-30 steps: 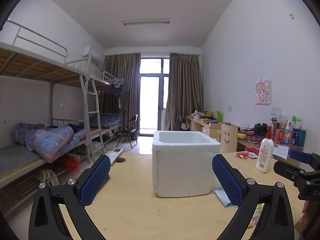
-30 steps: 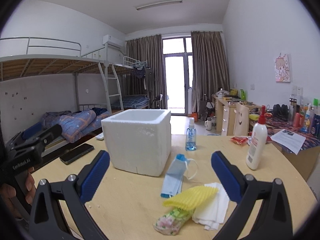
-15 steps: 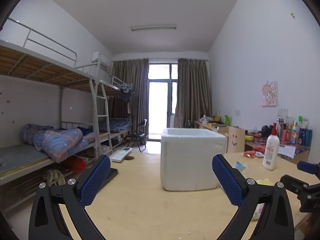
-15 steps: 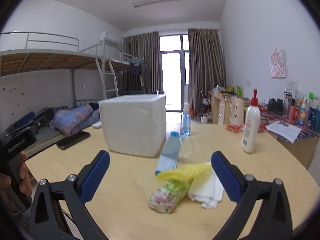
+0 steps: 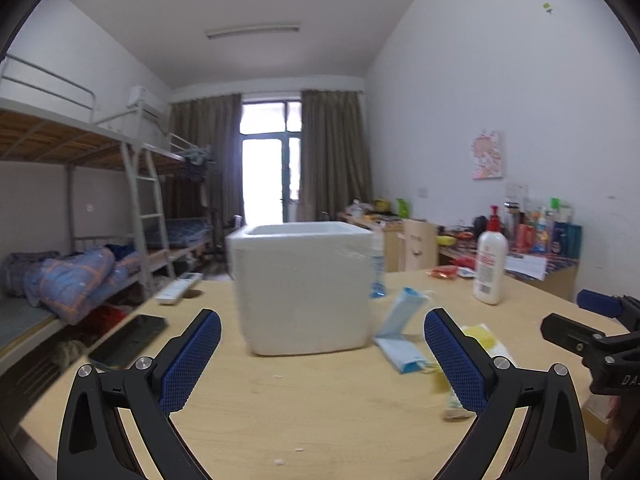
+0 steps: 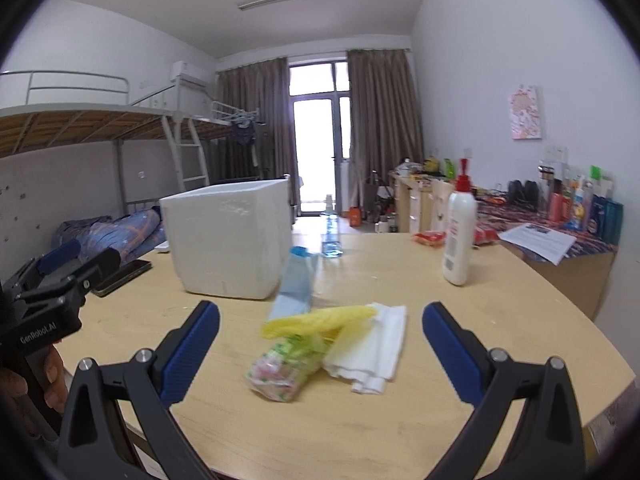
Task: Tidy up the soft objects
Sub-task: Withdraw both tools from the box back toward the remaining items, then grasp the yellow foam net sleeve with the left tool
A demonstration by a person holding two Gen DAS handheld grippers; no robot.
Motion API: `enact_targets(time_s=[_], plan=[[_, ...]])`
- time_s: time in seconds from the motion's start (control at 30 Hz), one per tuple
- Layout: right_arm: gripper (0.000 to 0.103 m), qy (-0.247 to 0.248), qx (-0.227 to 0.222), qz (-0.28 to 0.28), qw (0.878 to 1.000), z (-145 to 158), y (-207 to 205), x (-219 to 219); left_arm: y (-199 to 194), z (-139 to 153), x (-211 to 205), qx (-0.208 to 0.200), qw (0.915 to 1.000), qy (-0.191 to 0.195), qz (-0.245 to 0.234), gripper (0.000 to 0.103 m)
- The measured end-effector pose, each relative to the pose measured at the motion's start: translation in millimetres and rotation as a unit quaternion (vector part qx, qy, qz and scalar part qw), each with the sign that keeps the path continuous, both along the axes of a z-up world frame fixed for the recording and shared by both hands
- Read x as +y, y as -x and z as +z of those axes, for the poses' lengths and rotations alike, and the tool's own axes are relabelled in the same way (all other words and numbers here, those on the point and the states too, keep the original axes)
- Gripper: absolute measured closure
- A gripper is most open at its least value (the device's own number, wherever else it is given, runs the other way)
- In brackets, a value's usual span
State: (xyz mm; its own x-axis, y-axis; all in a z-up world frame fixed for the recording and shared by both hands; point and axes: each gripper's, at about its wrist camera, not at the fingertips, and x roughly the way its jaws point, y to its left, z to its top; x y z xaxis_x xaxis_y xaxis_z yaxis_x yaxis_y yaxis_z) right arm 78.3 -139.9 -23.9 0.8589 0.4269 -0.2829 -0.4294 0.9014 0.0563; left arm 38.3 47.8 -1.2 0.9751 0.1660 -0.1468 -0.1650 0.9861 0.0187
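A white foam box (image 5: 306,286) stands open-topped on the round wooden table (image 5: 304,396); it also shows in the right wrist view (image 6: 230,240). To its right lies a pile of soft things: a blue face mask (image 6: 296,284), a yellow cloth (image 6: 320,318), a floral pouch (image 6: 282,368) and a white folded cloth (image 6: 370,350). The mask (image 5: 400,330) also shows in the left wrist view. My left gripper (image 5: 322,354) is open and empty, facing the box. My right gripper (image 6: 320,346) is open and empty, just before the pile.
A white lotion bottle (image 6: 459,236) and a small clear bottle (image 6: 331,236) stand behind the pile. A black phone (image 5: 128,340) and a remote (image 5: 178,288) lie at the table's left. A cluttered desk (image 6: 560,216) is on the right, bunk beds (image 5: 80,216) on the left.
Both grippers have shifted; the left view swung right so the mask and pile came into sight. The right gripper moved closer to the pile. Both stay open.
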Motion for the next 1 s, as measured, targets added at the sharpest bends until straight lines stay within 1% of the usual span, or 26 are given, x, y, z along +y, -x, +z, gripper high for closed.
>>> enact_targets(time_s=[0.17,0.33,0.47,0.57,0.73,0.8,0.87,1.0], plan=[[0.001,0.0,0.009,-0.027,1.0,-4,-1,-16,-10,-4,-14,0.013,0.9992,0.002,-0.039,0.001],[0.0,-0.002,0.017,-0.051,0.999,-7,-4,-33,-19,-8,-33,0.025,0.9966,-0.006,-0.078,0.001],[0.0,-0.004,0.025,-0.064,0.998,-10,-9,-42,-32,-10,-52,0.044,0.9917,-0.019,-0.119,0.001],[0.0,-0.013,0.033,-0.071,0.997,-12,-14,-47,-39,-11,-59,0.058,0.9879,-0.02,-0.142,0.001],[0.0,-0.006,0.045,-0.076,0.996,-16,-24,-48,-51,-13,-63,0.079,0.9846,-0.019,-0.155,0.001],[0.001,-0.003,0.047,-0.069,0.996,-17,-26,-46,-57,-14,-65,0.089,0.984,-0.019,-0.153,0.001],[0.001,-0.004,0.054,-0.06,0.997,-19,-29,-46,-63,-15,-67,0.101,0.9814,-0.014,-0.162,0.001],[0.001,0.001,0.067,-0.059,0.996,-23,-35,-45,-69,-17,-71,0.109,0.9792,-0.02,-0.17,0.001]])
